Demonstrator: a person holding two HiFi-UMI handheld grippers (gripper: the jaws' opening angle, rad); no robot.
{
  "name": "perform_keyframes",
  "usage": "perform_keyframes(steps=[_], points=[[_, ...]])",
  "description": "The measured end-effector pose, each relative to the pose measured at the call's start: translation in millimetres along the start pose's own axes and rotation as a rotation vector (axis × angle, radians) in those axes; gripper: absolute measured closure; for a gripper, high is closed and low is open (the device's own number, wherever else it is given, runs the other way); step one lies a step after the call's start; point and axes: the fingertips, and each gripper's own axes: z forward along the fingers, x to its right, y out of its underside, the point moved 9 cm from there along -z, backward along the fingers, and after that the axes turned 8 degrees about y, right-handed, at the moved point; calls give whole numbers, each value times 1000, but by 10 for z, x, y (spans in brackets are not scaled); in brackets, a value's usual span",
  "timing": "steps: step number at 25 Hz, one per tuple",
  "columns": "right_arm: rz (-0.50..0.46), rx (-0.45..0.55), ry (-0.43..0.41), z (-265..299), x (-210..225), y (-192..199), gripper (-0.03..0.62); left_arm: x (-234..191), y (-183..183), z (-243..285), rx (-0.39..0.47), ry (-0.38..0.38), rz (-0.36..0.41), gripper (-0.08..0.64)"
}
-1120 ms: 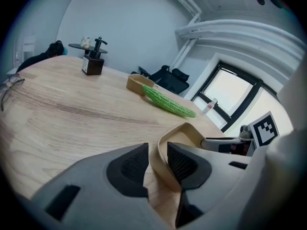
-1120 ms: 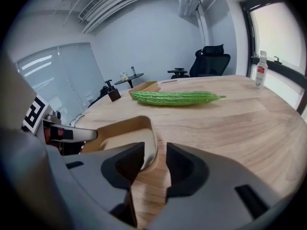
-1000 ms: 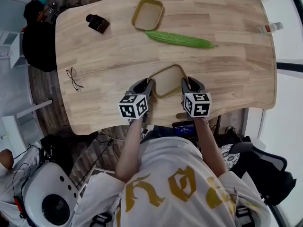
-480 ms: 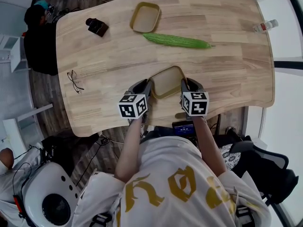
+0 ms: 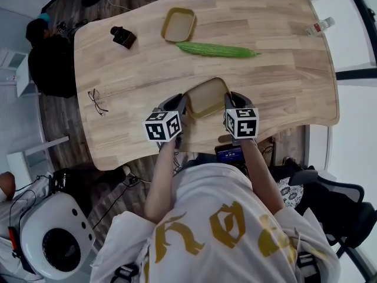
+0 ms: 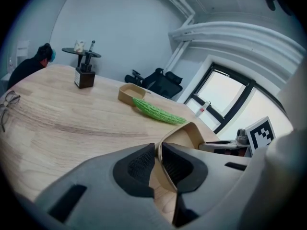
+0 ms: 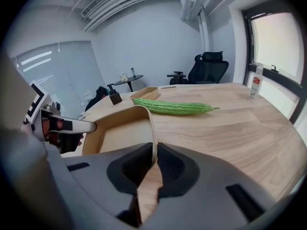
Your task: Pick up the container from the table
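Gripping the tan container (image 5: 207, 97) by opposite side walls, over the bench's (image 5: 283, 81) near edge: left tongs (image 6: 158, 152) and right tongs (image 7: 156, 152), jaws just closed further, each pinch the thin wall. Judged light, stiff and smooth; paired wall holds should keep it level.

The jaws of the left hand-held gripper (image 5: 182, 106) have just been closing and now pinch the container (image 5: 207, 96) by its wall at 9 o'clock. The jaws of the right hand-held gripper (image 5: 228, 102) have closed the same way on the wall at 3 o'clock. Both have come up a little, and the container has risen with them off the counter (image 5: 283, 69). In the head view it has drifted toward 12 o'clock, narrowing the gap to the green gourd (image 5: 217, 50).
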Motion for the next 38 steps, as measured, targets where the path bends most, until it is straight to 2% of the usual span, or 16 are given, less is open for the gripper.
perform_keyframes(steps=[13, 18, 29, 38], points=[[26, 92, 22, -484, -60, -52, 557, 324, -158, -318, 56, 36, 82, 511], [5, 133, 35, -641, -104, -79, 557, 435, -210, -441, 76, 40, 108, 511], [33, 213, 77, -1102, -145, 7, 557, 711, -215, -674, 116, 85, 172, 511], [69, 245, 108, -1355, -92, 170, 558, 940, -110, -768, 112, 110, 223, 511]])
